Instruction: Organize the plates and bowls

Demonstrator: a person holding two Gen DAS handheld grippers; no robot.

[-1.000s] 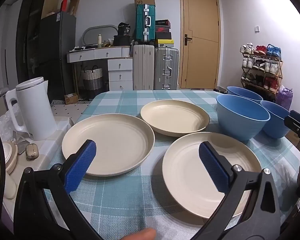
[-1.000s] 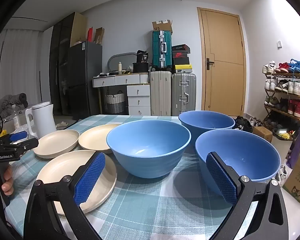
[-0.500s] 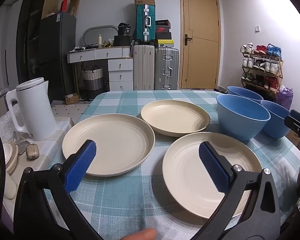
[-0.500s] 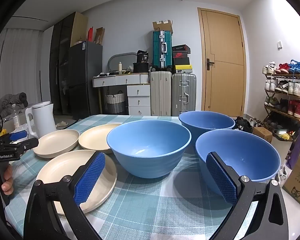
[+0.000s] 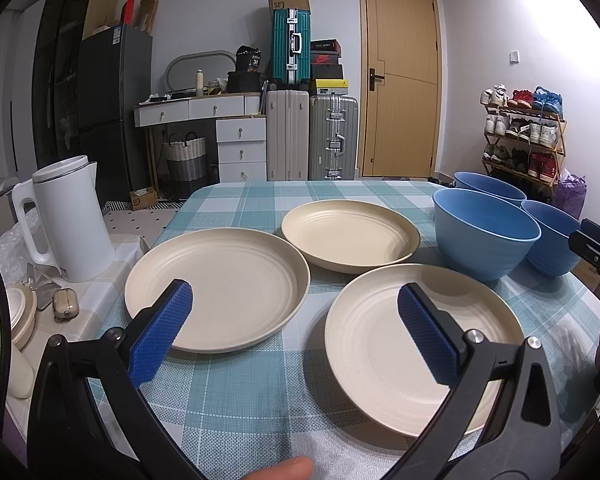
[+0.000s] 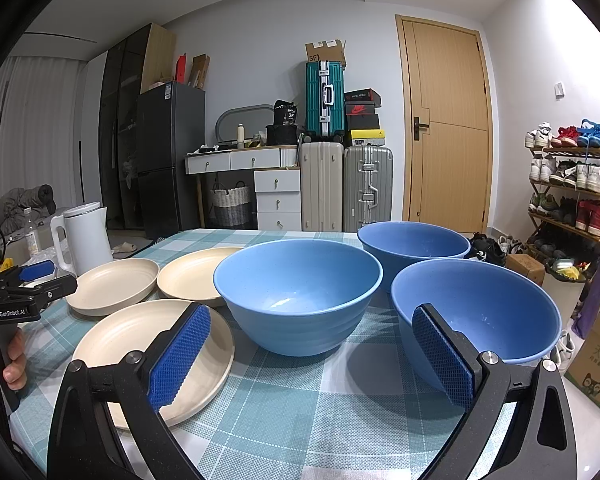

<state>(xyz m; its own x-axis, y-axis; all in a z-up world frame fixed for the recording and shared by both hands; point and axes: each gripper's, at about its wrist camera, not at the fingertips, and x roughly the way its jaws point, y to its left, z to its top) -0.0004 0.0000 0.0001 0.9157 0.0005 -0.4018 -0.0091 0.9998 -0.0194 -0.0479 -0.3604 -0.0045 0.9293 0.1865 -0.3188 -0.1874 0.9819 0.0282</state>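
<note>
Both of my hand-held grippers hover low over the near edge of the table (image 5: pixel 236 200), which carries a blue-and-white checked cloth.

Left hand-held gripper (image 5: pixel 296 328): jaws spread wide, nothing between the blue pads. Through the gap I see three cream plates, all flat on the cloth and apart from one another: left plate (image 5: pixel 220 288), far plate (image 5: pixel 350 236), near plate (image 5: pixel 380 344) in front of the right finger.

Right hand-held gripper (image 6: pixel 310 354): jaws also spread wide, empty. Ahead of it stand three blue bowls, upright: middle bowl (image 6: pixel 298 296), far bowl (image 6: pixel 414 246), right bowl (image 6: pixel 476 312) just behind the right finger. Middle and right bowls stand close together; I cannot tell whether any of the bowls touch.

The plates lie to the left of the bowls. A white kettle (image 5: pixel 68 216) stands on a lower surface to the left of the table.
</note>
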